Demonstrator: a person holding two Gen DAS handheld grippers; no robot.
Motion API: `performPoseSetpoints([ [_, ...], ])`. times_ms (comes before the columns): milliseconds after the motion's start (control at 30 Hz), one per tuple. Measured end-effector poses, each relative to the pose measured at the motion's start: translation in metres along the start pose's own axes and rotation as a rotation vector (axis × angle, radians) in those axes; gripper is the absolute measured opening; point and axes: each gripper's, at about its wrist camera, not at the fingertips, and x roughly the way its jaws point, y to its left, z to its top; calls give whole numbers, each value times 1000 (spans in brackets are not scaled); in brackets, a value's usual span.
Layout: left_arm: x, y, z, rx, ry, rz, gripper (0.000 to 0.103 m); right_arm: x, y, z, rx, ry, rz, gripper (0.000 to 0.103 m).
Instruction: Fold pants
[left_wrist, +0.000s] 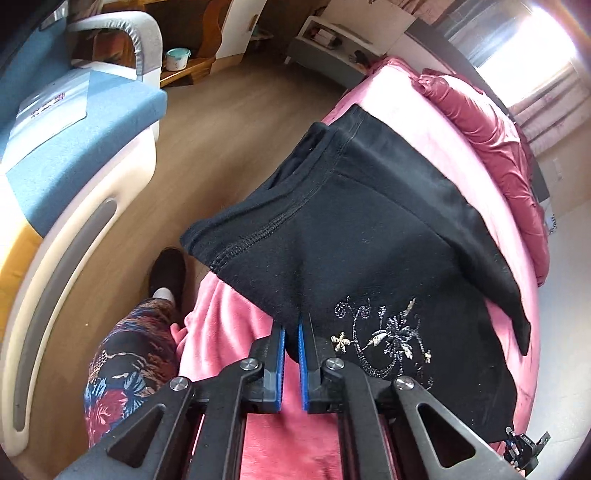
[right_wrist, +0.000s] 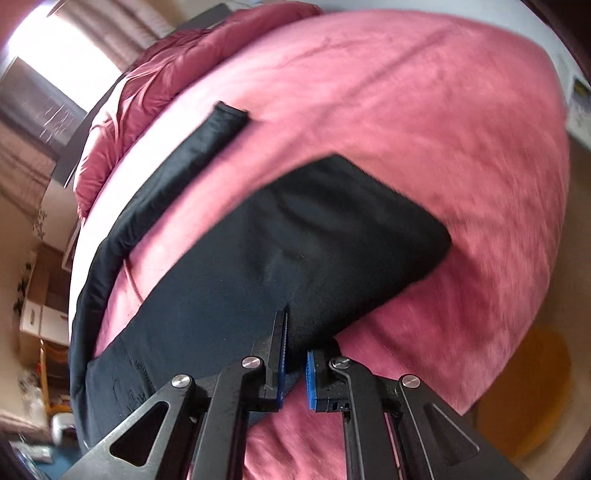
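Note:
Black pants (left_wrist: 369, 229) lie across a pink bed (left_wrist: 436, 122), with an embroidered flower pattern (left_wrist: 388, 339) near my left gripper. My left gripper (left_wrist: 291, 325) is shut on the pants' near edge, the cloth pinched between its blue pads and lifted off the bed. In the right wrist view the pants (right_wrist: 258, 266) spread over the bed (right_wrist: 424, 129), one leg (right_wrist: 177, 173) trailing away to the upper left. My right gripper (right_wrist: 295, 339) is shut on a fold of the black cloth, raised a little above the blanket.
A crumpled dark pink quilt (left_wrist: 491, 140) lies at the bed's far side. A blue and white armchair (left_wrist: 70, 140) stands left across the wooden floor (left_wrist: 229, 129). A person's patterned trouser leg (left_wrist: 129, 354) and dark slipper (left_wrist: 170, 269) are by the bed edge. An orange cushion (right_wrist: 532, 391) sits lower right.

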Motion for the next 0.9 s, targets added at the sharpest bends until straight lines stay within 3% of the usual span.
performPoseSetpoints([
  [67, 4, -3, 1, 14, 9, 24, 7, 1, -12, 3, 74, -3, 45, 16],
  [133, 8, -9, 3, 45, 14, 53, 7, -2, -25, 11, 157, -43, 81, 44],
  [167, 9, -10, 1, 45, 15, 54, 7, -5, -33, 19, 211, -70, 98, 67],
  [200, 10, -10, 1, 44, 23, 52, 7, -5, -37, 24, 239, -83, 103, 71],
  [267, 11, -11, 2, 38, 22, 54, 8, -5, -45, 38, 293, -92, 107, 71],
  [333, 11, -13, 1, 51, 10, 59, 10, -3, -46, 50, 306, -99, 73, 62],
  [367, 10, -14, 0, 63, 4, 66, 10, -3, -44, 56, 298, -109, 57, 44],
  [400, 9, -16, 0, 73, 1, 71, 11, -5, -41, 62, 279, -123, 36, 21],
  [433, 9, -16, -1, 79, -2, 73, 11, -8, -38, 63, 261, -134, 21, 13],
  [533, 9, -22, -5, 115, -18, 88, 11, -29, -19, 63, 141, -214, -22, 12],
  [600, 11, -24, -7, 135, -18, 99, 11, -34, -14, 59, 74, -243, -104, 12],
  [633, 13, -24, -7, 142, -14, 108, 11, -28, -16, 58, 60, -223, -158, 12],
  [733, 18, -27, -8, 177, -8, 143, 11, -11, -30, 54, 74, -140, -212, 13],
  [833, 20, -31, -9, 199, -11, 173, 17, -12, -36, 52, 111, -137, -219, 29],
  [900, 18, -29, -8, 200, -9, 172, 18, -18, -38, 53, 117, -136, -253, 52],
])
